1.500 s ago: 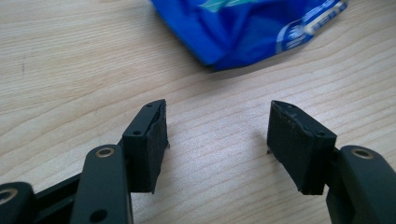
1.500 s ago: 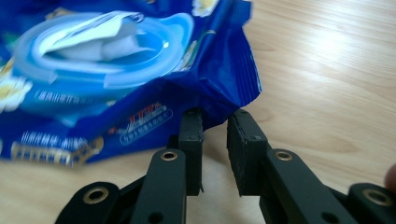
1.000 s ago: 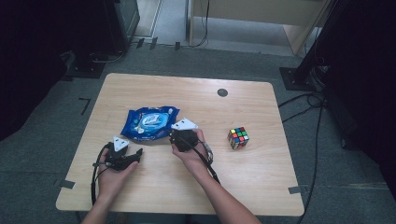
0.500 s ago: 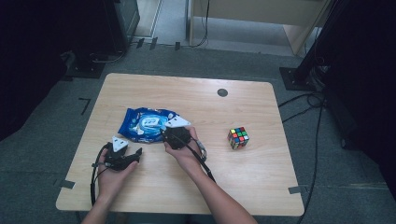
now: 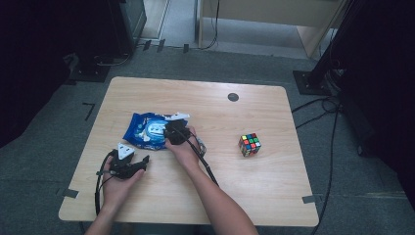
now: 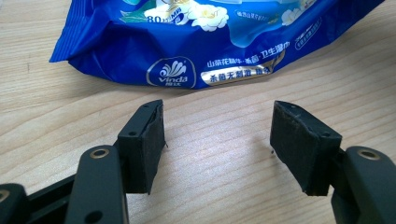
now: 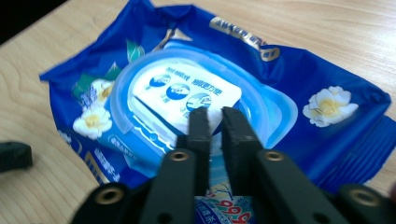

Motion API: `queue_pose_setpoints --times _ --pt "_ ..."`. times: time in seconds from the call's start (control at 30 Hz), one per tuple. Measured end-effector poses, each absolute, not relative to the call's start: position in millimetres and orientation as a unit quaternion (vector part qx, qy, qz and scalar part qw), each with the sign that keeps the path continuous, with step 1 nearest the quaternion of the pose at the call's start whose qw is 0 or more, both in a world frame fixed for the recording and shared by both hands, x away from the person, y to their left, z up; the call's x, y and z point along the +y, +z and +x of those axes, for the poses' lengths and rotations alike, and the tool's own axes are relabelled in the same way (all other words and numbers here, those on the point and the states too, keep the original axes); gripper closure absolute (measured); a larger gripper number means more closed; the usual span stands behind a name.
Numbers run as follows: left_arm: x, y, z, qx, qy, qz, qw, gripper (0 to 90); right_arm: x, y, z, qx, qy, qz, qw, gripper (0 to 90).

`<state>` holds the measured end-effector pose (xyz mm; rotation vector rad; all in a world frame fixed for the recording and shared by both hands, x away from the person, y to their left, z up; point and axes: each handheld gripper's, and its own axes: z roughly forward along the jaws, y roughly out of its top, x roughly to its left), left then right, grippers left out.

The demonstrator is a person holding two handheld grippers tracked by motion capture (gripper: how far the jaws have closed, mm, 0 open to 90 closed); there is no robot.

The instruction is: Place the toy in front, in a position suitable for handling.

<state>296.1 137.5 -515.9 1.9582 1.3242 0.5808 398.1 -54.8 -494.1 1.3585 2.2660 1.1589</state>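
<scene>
So the crinkly blue wipes pack (image 5: 149,133) is lying flat on the wooden counter (image 5: 274,191), its stiff plastic lid (image 7: 187,95) not lifted yet. The right tool (image 7: 215,122) has just been pinched nearly shut at the lid's edge; the left tool (image 6: 217,144) is held wide, empty.

A lab or test room set up for recording.

A bare wooden table (image 5: 274,166) stands alone on grey carpet (image 5: 44,161), its place marked by tape (image 5: 308,199) on the floor. Black stands (image 5: 313,81) and dark equipment ring it, and loose cables (image 5: 333,147) run across the carpet. A pale wood cabinet (image 5: 264,14) stands at the back.
</scene>
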Motion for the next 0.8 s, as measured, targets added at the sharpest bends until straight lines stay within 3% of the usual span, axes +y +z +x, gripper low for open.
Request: queue_pose_setpoints --times 0.47,0.63,0.8 --pt "130.1 -513.3 295.1 0.505 0.232 0.751 0.356 35.2 -70.4 -494.4 346.4 0.791 0.431 0.428 0.081 90.0" --pt "130.9 -507.5 292.4 0.503 0.228 0.737 0.389 35.2 -74.9 -488.0 331.7 0.799 0.435 0.401 0.107 90.0" --pt "127.1 -505.6 301.5 0.512 0.226 0.723 0.405 36.1 -85.3 -485.9 342.3 0.791 0.416 0.432 0.12 90.0"
